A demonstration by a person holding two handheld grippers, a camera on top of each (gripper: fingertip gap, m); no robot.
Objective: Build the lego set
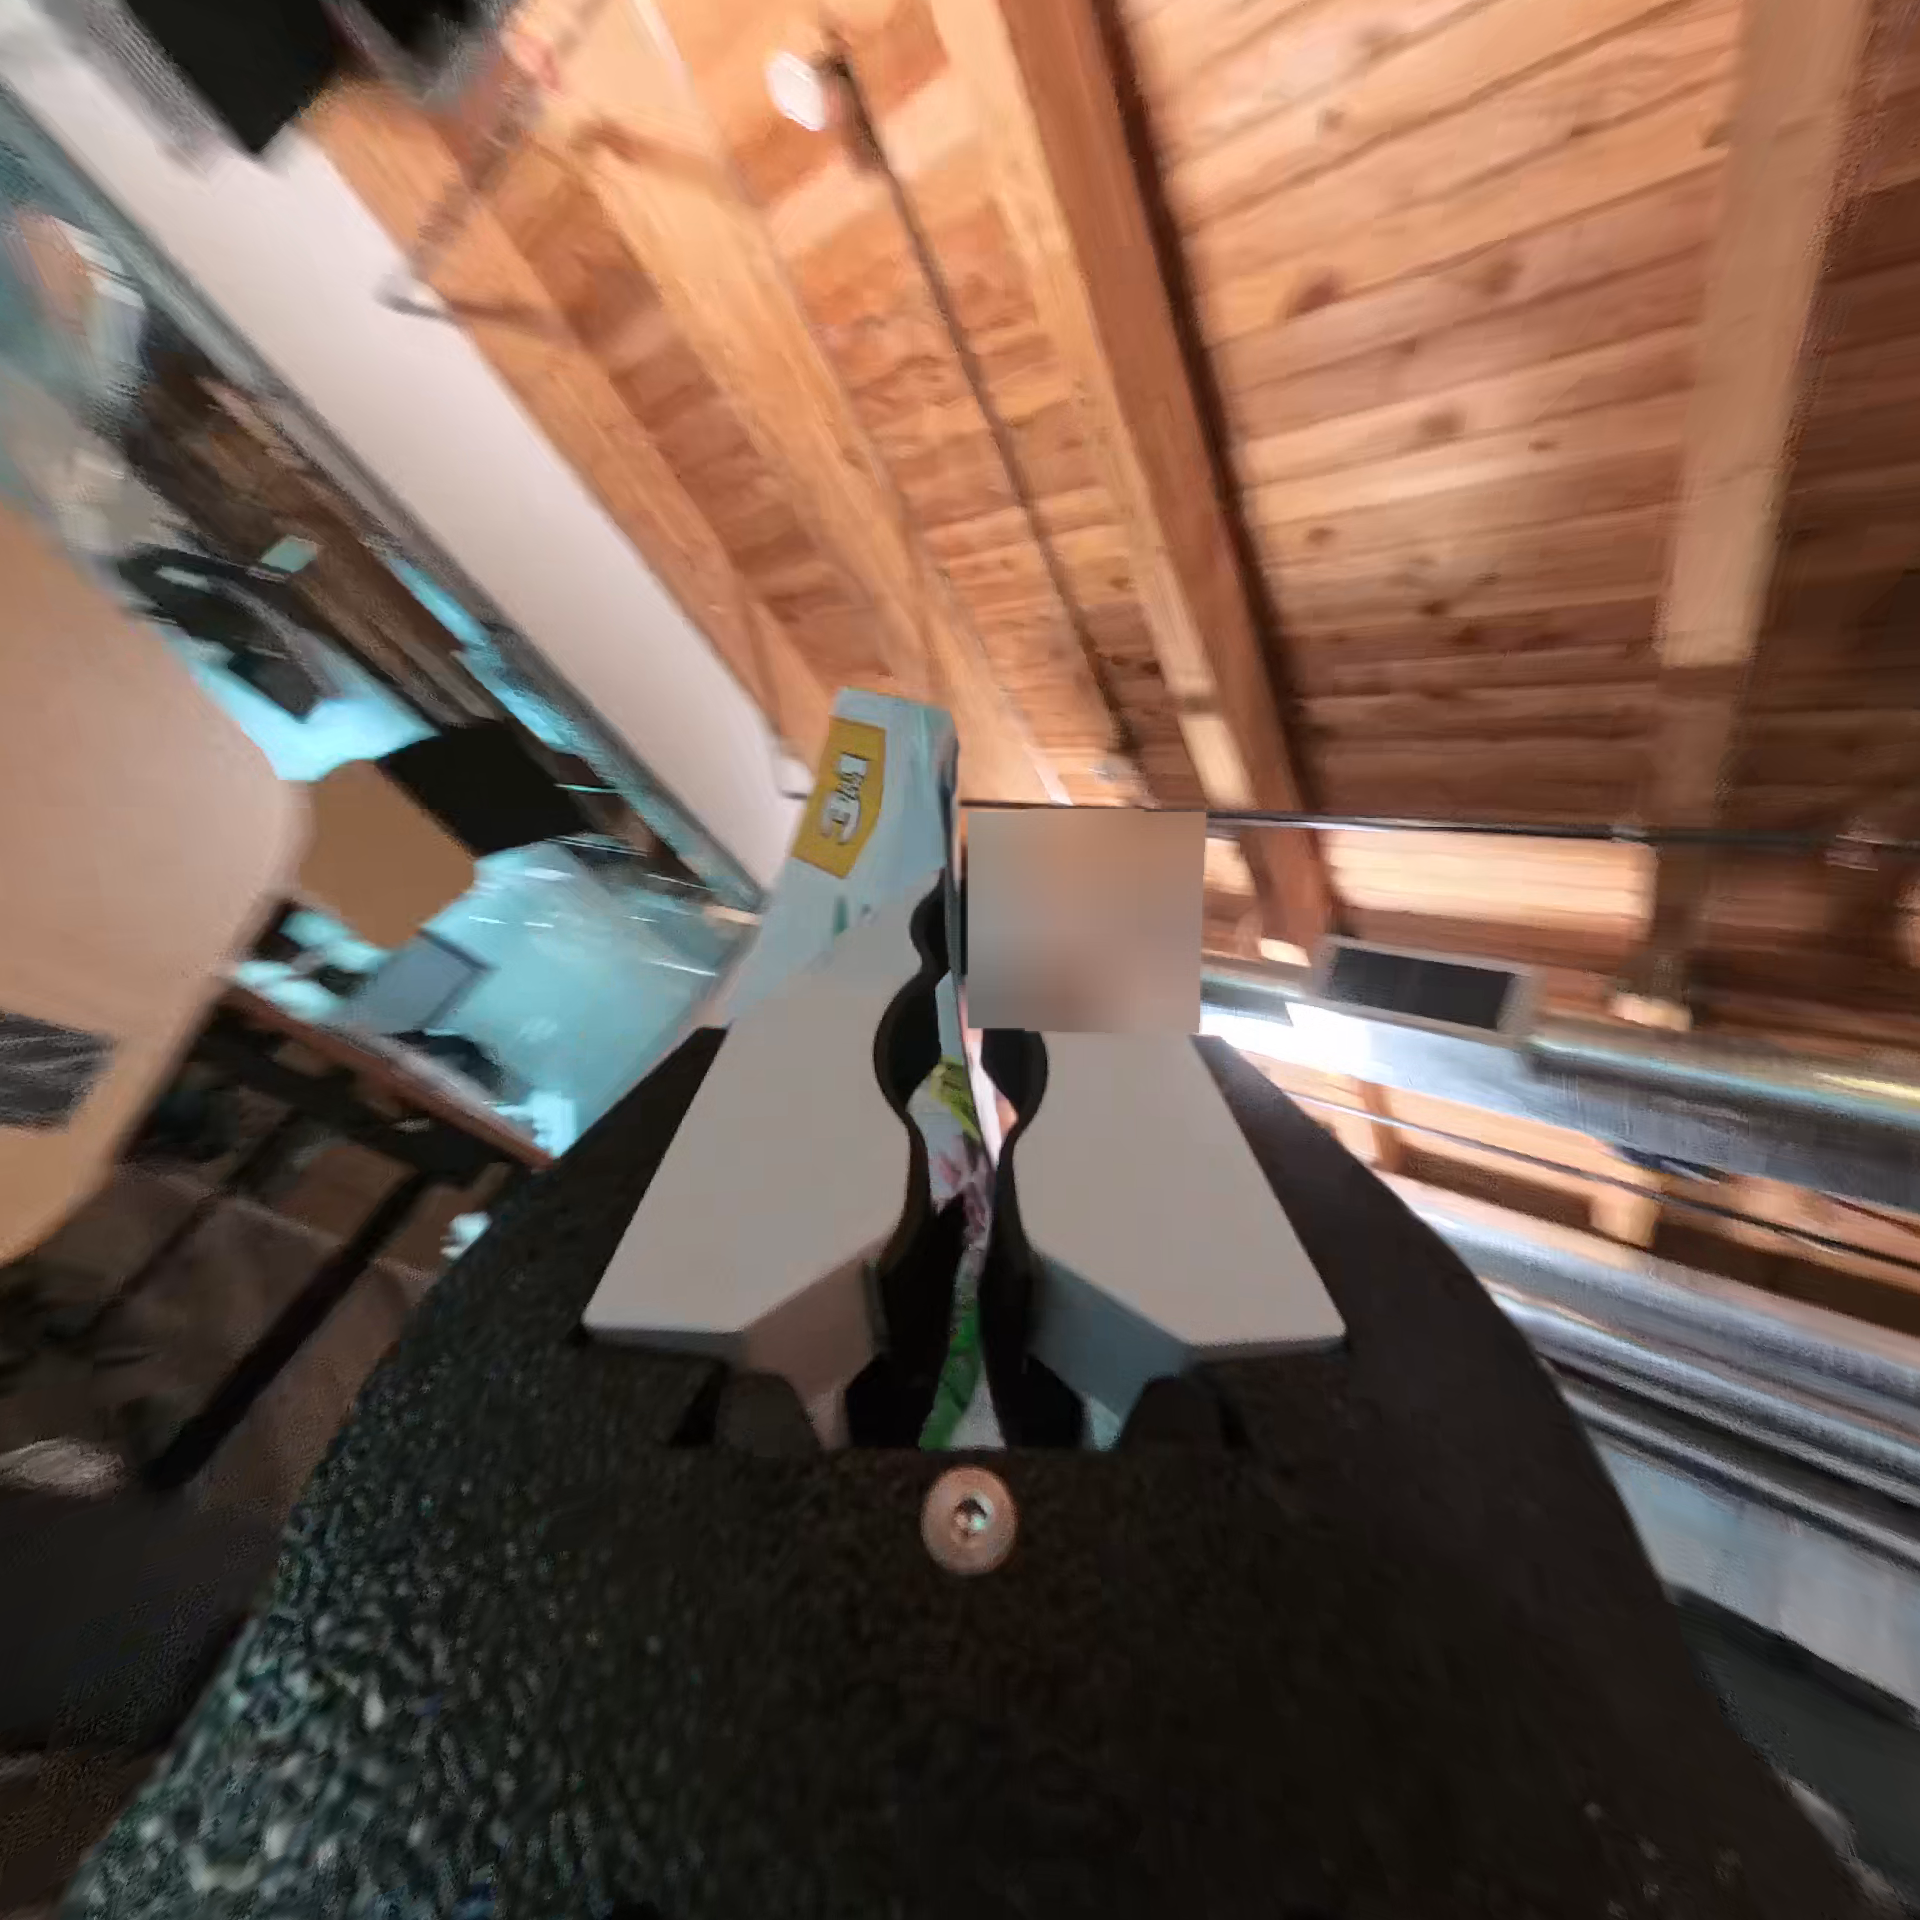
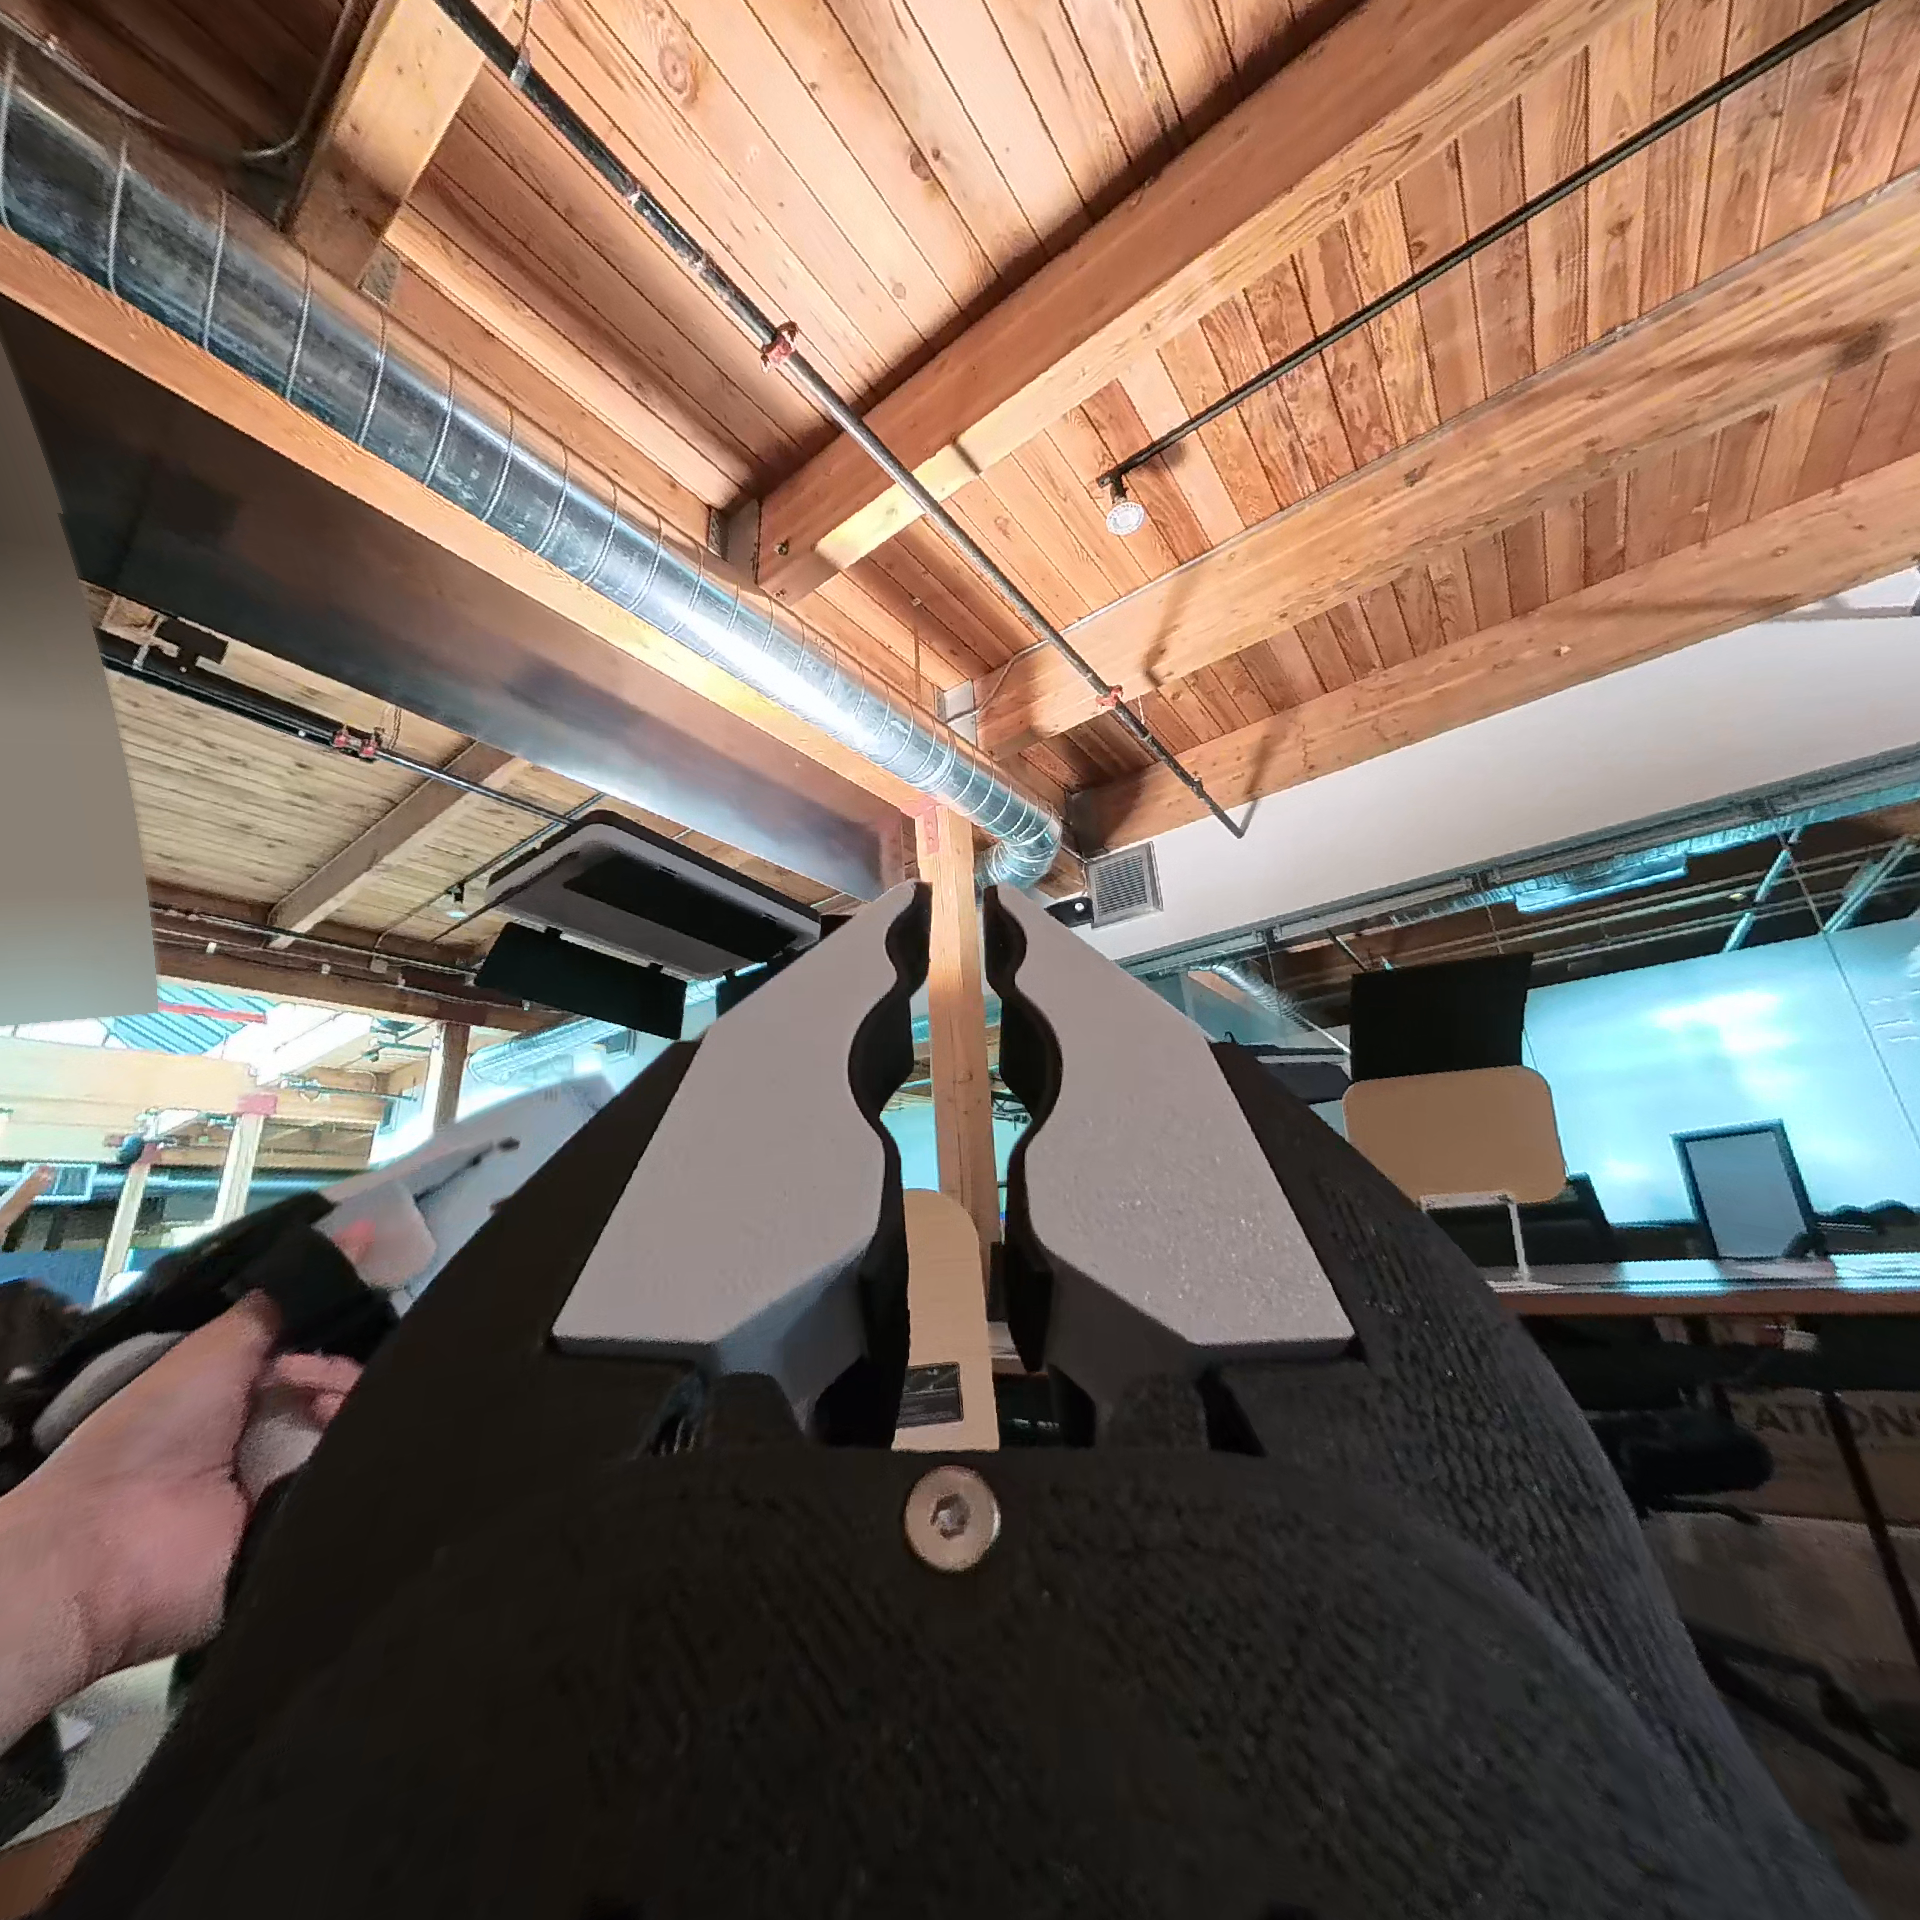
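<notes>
while pointing at the wood ceiling (image 2: 1195, 260), left gripper (image 1: 956, 914) clamps a thin printed lego packet (image 1: 862, 821) edge-on; right gripper (image 2: 951, 914) hangs slightly parted, empty. could slip out: thin slick edge, fast swing blurring the left view.

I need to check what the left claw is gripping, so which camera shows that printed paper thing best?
The left wrist view. There the printed booklet sits clamped between the fingers of the left claw, its pale cover with a yellow patch sticking out past the tips, though blurred. The right wrist view shows the left claw only at its lower left edge; the booklet cannot be made out.
</notes>
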